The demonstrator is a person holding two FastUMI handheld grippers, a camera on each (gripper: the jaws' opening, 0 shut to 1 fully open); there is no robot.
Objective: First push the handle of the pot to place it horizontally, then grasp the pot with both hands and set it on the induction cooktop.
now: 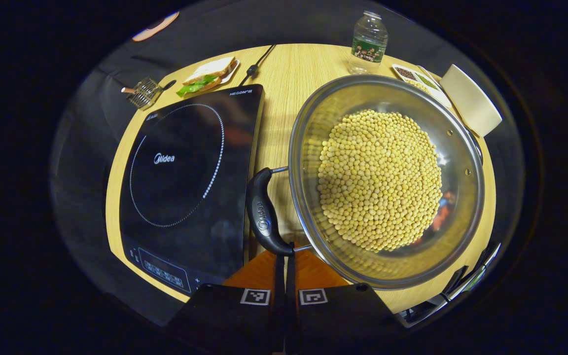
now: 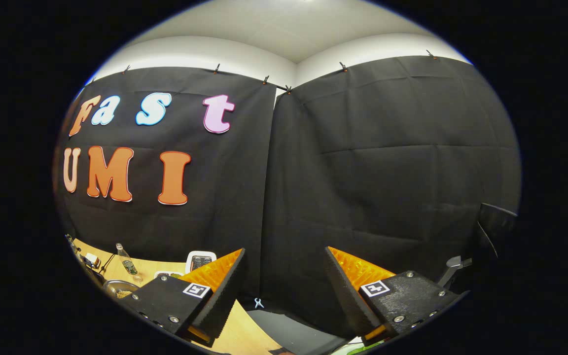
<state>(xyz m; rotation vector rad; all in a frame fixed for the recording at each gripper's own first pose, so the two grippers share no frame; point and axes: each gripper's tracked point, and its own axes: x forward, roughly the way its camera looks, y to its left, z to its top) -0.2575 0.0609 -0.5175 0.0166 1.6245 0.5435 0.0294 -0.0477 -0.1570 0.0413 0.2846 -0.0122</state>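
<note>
Looking down from the left gripper view, the left gripper [image 1: 284, 256] has its two fingers pressed together with no gap between them, and their tips sit right at the near end of the black handle [image 1: 263, 213] of the pot [image 1: 313, 148]; I cannot tell if they pinch anything. The pot is a wide steel one, full of pale yellow beans [image 1: 380, 180], standing on the round wooden table [image 1: 289, 74] just to the right of the black cooktop [image 1: 185, 182]. Its handle lies in the narrow strip between the pot's rim and the cooktop's edge, running alongside both. Farther back on the table are a sandwich on a plate [image 1: 209, 75], a small wire basket [image 1: 143, 92], a water bottle [image 1: 368, 43], a tray of seeds [image 1: 414, 76] and a cream-coloured cup [image 1: 471, 100] lying tilted near the pot's far rim.

In the right gripper view the right gripper [image 2: 284, 273] is held up facing the black cloth wall, its fingers spread wide apart with nothing between them. Low at the left of that view a corner of the table shows, with the bottle [image 2: 126, 261] and the pot's rim [image 2: 119, 286] small and far off
</note>
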